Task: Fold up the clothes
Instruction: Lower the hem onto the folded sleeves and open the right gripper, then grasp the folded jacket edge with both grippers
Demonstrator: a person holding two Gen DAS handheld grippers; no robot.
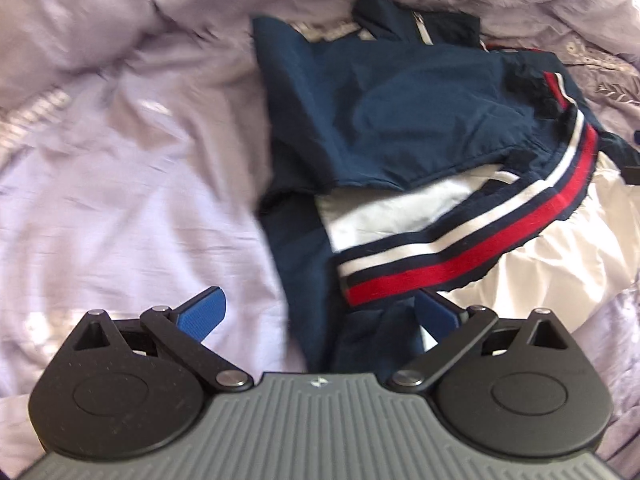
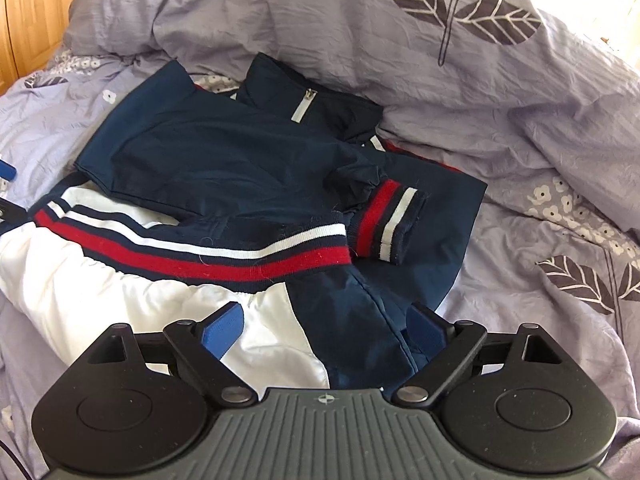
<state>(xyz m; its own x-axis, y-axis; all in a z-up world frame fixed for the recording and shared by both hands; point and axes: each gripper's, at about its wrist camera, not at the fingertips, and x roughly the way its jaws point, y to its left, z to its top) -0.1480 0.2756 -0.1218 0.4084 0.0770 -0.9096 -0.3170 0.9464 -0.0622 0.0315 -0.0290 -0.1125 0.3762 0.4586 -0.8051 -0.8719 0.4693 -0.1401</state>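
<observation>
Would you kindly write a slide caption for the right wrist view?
Open right hand-held gripper above a partly folded navy jacket on a leaf-print duvet.

A crumpled lilac duvet (image 2: 460,92), printed with dark leaves and small white flowers, is covering the bed and filling nearly the whole view. Sunlight is falling brightly across its creases. Orange-brown wooden panelling (image 2: 28,12) is showing at the upper left corner.
</observation>
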